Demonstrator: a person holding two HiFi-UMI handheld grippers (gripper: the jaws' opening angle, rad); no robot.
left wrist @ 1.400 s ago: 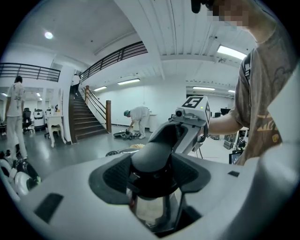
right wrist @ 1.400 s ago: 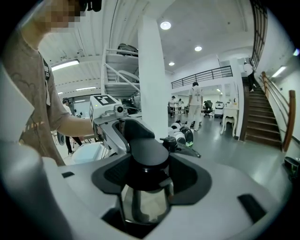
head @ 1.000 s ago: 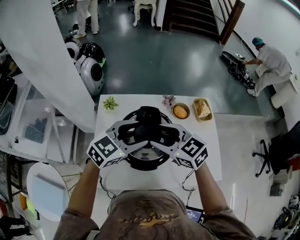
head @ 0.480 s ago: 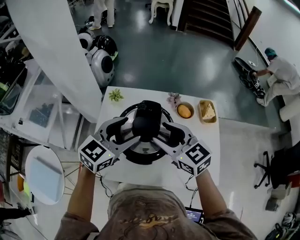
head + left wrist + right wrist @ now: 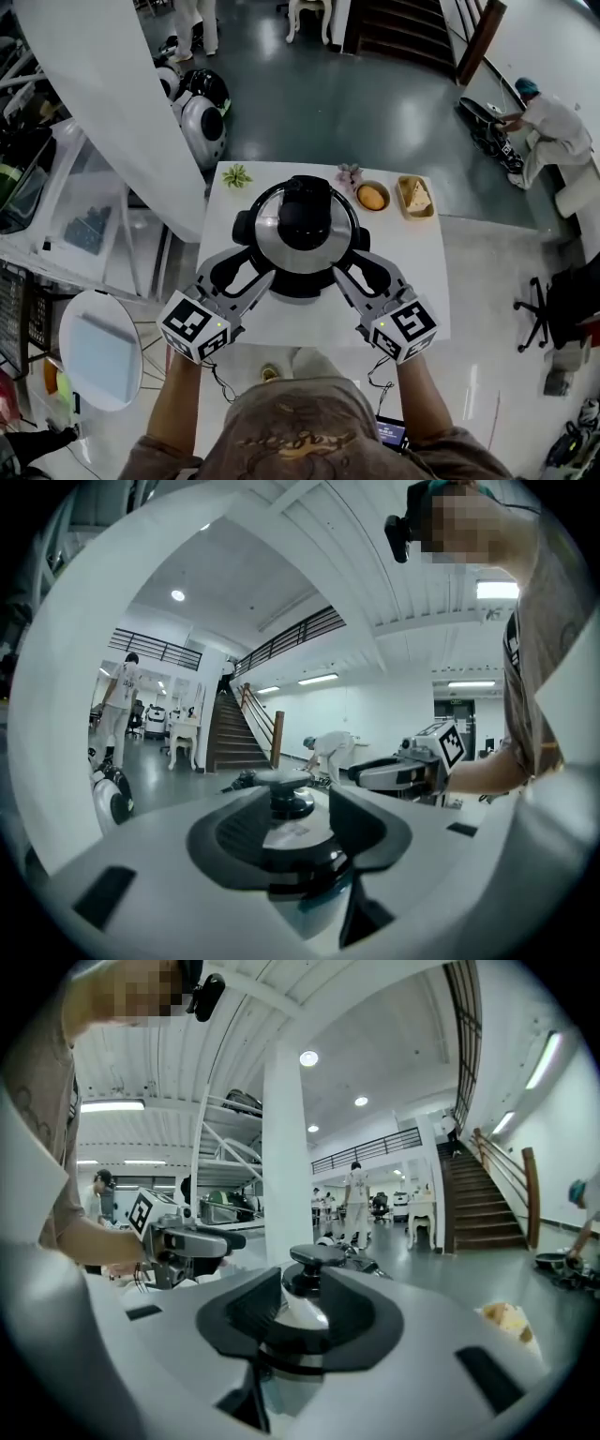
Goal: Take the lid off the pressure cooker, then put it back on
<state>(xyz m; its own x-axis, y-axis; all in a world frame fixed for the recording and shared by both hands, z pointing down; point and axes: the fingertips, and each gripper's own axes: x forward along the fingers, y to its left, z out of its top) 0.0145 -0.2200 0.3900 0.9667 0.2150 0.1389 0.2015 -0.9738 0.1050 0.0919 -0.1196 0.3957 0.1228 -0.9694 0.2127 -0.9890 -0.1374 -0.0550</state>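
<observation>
**While parked just short of the pot: lid on, both tools empty**

While hanging at the near side, gripping nothing with left gripper (image 5: 248, 272) or right gripper (image 5: 361, 270). Jaws partway apart, just been closing, only air between the pads. Tips near the pressure cooker (image 5: 300, 286), not touching. Lid (image 5: 272, 230) seated flat on top, mid-table. Looks either fully done or not begun; can't say which.

Plenty of bare table (image 5: 309, 323) up front for backing away. Tighter behind: plant (image 5: 236, 175), pink sprig (image 5: 349, 173), bowl (image 5: 372, 196) and tray (image 5: 415, 196) lined along the far edge. Less margin at the left table edge than the right.
</observation>
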